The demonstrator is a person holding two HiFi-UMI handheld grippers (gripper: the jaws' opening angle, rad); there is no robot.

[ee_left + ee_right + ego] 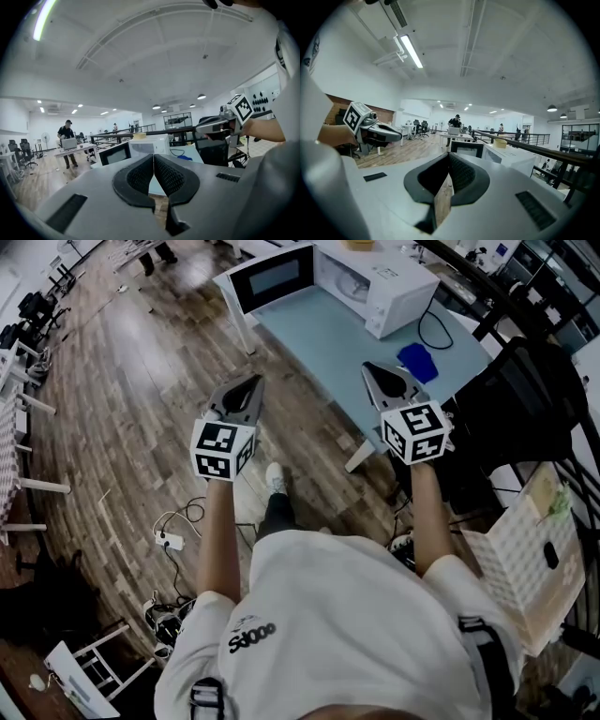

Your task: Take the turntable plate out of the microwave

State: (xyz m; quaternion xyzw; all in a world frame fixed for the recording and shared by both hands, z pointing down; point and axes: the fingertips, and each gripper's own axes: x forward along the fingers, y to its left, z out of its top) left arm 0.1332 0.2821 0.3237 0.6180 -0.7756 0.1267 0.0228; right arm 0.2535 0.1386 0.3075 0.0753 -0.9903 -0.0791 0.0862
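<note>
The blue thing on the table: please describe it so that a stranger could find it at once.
Look for the pale table that carries the white microwave with its door open. In front of the microwave, beside the black cable, lies a small flat blue piece, perhaps a cloth. It is the only deep blue thing on that table.

A pale blue table (328,343) stands on a wood-plank floor (122,427) under a white strip-lit ceiling (487,47).
</note>
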